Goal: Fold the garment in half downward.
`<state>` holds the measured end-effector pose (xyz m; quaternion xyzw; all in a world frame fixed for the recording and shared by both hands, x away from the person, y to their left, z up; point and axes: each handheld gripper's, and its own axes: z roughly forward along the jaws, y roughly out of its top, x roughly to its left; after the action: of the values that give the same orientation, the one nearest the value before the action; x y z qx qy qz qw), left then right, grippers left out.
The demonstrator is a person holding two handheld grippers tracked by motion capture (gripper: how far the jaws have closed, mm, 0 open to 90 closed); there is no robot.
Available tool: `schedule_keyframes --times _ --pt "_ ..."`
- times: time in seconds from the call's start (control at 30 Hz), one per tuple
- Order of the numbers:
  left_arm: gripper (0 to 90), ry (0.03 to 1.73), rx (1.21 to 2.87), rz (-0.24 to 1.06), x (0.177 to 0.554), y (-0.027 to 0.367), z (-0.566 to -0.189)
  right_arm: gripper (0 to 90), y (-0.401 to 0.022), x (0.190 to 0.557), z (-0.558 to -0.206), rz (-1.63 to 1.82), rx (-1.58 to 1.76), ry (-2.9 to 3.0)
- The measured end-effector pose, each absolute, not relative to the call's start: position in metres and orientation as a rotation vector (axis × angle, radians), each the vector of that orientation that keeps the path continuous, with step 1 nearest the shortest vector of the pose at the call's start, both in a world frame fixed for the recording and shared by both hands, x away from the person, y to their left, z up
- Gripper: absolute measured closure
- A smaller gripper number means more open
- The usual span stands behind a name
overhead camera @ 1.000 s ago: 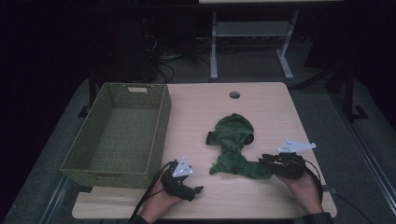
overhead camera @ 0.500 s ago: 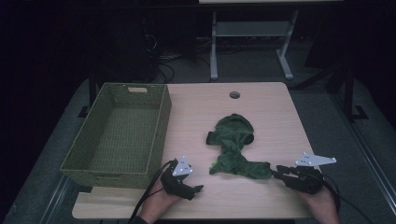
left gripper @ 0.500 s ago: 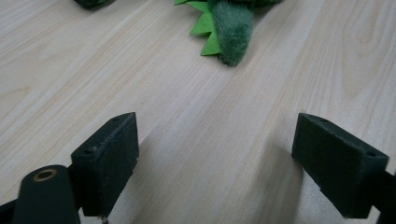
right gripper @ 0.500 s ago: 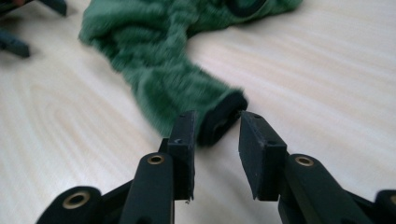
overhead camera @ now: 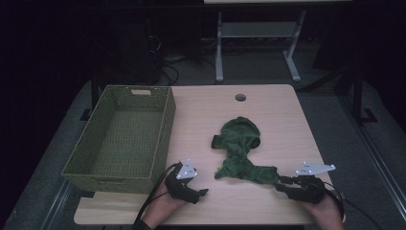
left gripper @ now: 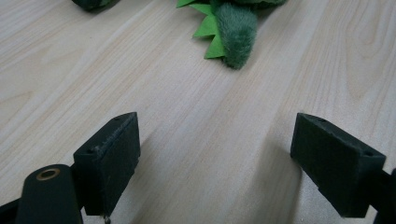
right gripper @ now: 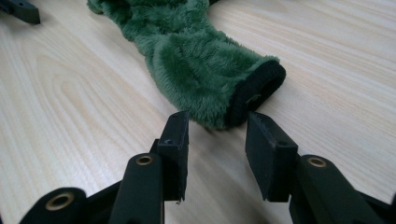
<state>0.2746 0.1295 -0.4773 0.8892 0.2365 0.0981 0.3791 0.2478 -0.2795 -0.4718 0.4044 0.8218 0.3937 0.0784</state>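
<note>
Two tools: left tool [left gripper: 215, 163] spread wide, idle; right tool [right gripper: 217, 154] just opening, part-spread, off green plush sleeve's black-rimmed cuff [right gripper: 254, 95] — cuff could slip away w/ shallow bite.

The green toy [right gripper: 196, 60] is shaggy plush cloth with a matt black knit cuff [right gripper: 257, 95]; the counter [overhead camera: 268, 110] is pale, smooth wood grain; the basket [overhead camera: 119, 139] is woven, rough, olive; the jaws look matt black plastic.

Green plush garment [overhead camera: 242, 149] lies between left gripper [overhead camera: 200, 192] and right gripper [overhead camera: 281, 184]
</note>
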Motion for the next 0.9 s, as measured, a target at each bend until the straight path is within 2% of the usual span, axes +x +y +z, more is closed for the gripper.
schedule_keyframes --times 0.07,0.2,0.27,0.5,0.9 --pt "15.2 0.604 2.271 0.251 0.275 0.129 -0.477 60.0 -0.279 0.251 -0.473 1.179 1.218 2.467" --pt "15.2 0.604 2.268 0.254 0.274 0.129 -0.478 78.7 -0.277 0.257 -0.473 1.176 1.207 2.476" --pt "15.2 0.604 2.269 0.254 0.274 0.129 -0.478 82.2 -0.276 0.259 -0.471 1.18 1.182 2.474" --pt "15.2 0.604 2.268 0.254 0.274 0.129 -0.478 82.8 -0.276 0.259 -0.46 1.225 1.11 2.45" --pt "15.2 0.604 2.271 0.252 0.274 0.129 -0.477 82.7 -0.253 0.266 -0.427 1.329 0.879 2.427"
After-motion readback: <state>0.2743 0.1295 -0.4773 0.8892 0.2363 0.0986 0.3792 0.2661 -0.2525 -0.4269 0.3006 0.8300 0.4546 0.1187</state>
